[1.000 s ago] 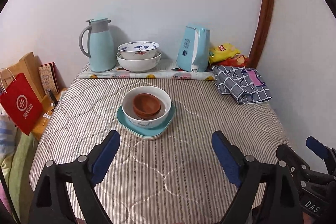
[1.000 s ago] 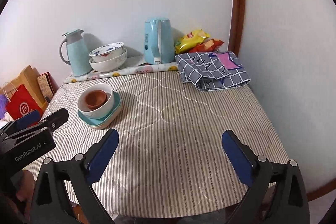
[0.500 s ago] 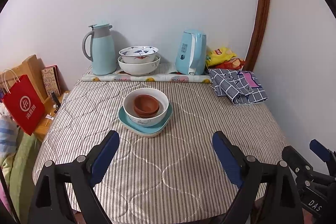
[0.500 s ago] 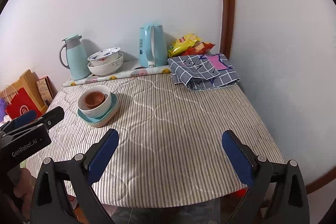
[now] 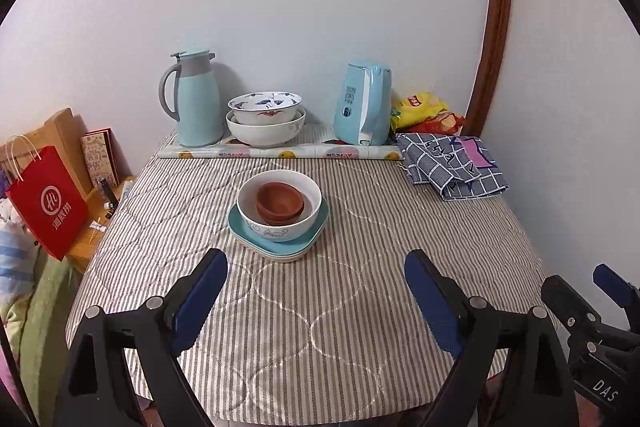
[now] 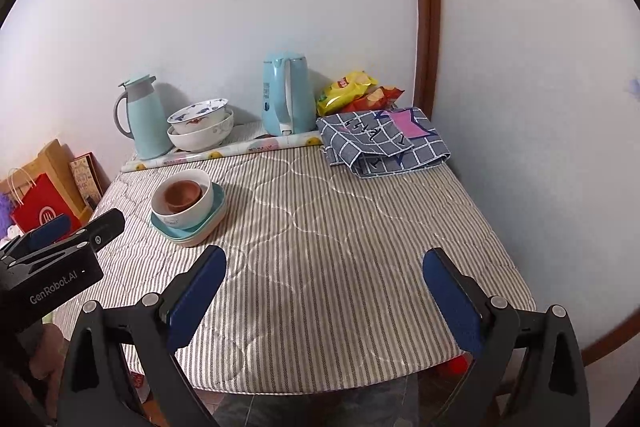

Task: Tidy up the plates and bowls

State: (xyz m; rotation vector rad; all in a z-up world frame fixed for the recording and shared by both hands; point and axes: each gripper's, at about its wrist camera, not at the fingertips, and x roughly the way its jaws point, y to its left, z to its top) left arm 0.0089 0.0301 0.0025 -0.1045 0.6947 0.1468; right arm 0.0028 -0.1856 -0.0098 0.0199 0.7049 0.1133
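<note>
A stack stands mid-table: brown small bowls (image 5: 279, 203) nested in a white bowl (image 5: 280, 227), on teal plates (image 5: 276, 247). It also shows in the right wrist view (image 6: 187, 205). Two larger white patterned bowls (image 5: 265, 119) are nested at the back by the wall. My left gripper (image 5: 316, 275) is open and empty, above the table's near part, short of the stack. My right gripper (image 6: 324, 271) is open and empty over the near right of the table.
A teal thermos jug (image 5: 196, 99) and a teal kettle (image 5: 364, 103) stand on a rolled mat (image 5: 280, 151) at the back. Snack bags (image 5: 424, 111) and a folded checked cloth (image 5: 452, 163) lie back right. A red bag (image 5: 46, 201) stands left of the table.
Both grippers have drawn back and up from the table, so the stack looks farther away. Nothing on the table has moved.
</note>
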